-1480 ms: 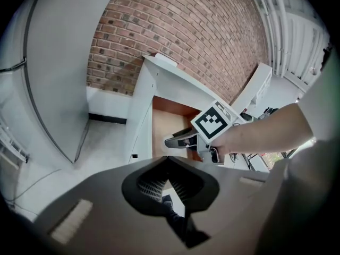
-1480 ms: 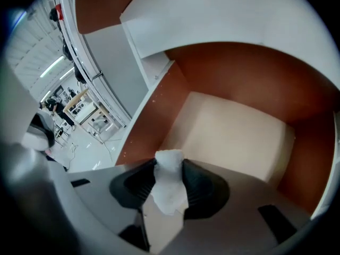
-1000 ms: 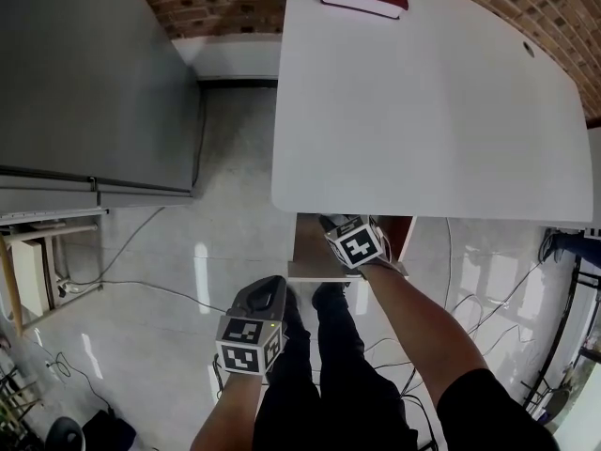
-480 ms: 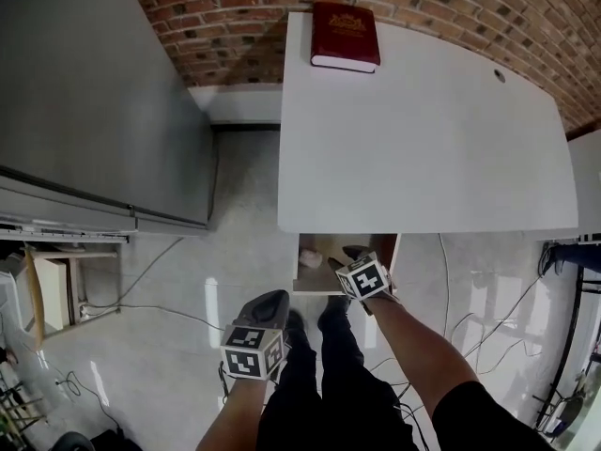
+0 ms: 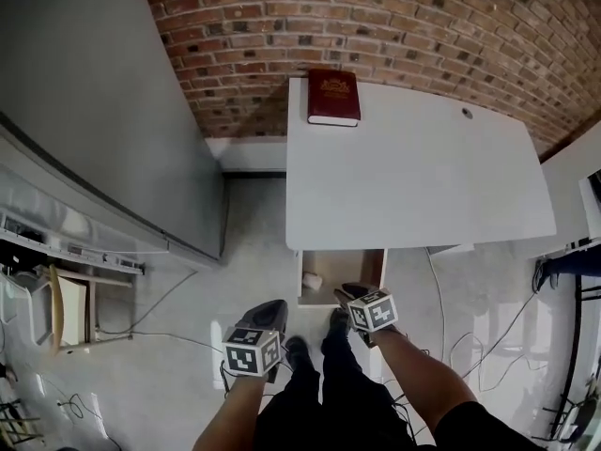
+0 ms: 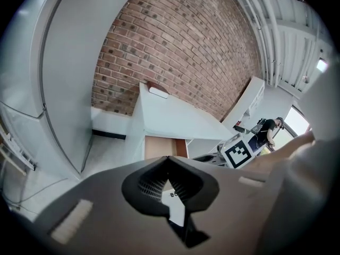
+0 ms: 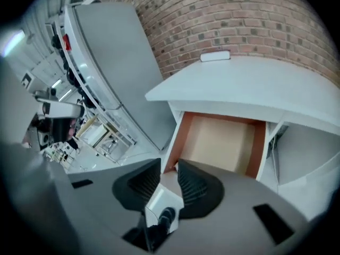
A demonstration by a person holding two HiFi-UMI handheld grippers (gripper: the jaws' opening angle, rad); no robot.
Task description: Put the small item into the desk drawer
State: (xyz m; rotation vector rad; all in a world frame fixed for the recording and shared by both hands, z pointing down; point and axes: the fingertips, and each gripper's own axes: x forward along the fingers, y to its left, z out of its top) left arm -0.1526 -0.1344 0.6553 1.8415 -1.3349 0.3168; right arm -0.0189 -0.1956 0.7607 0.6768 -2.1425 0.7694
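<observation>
Head view: white desk (image 5: 413, 177), brick wall (image 5: 394, 22)

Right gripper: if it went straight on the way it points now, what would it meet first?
Probably the open drawer, near its front left corner; depth is unclear. The right gripper has nothing between its jaws, which have just been closing.

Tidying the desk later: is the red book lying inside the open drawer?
No, the red book lies on the white desk, at its far corner by the brick wall, outside the drawer.
</observation>
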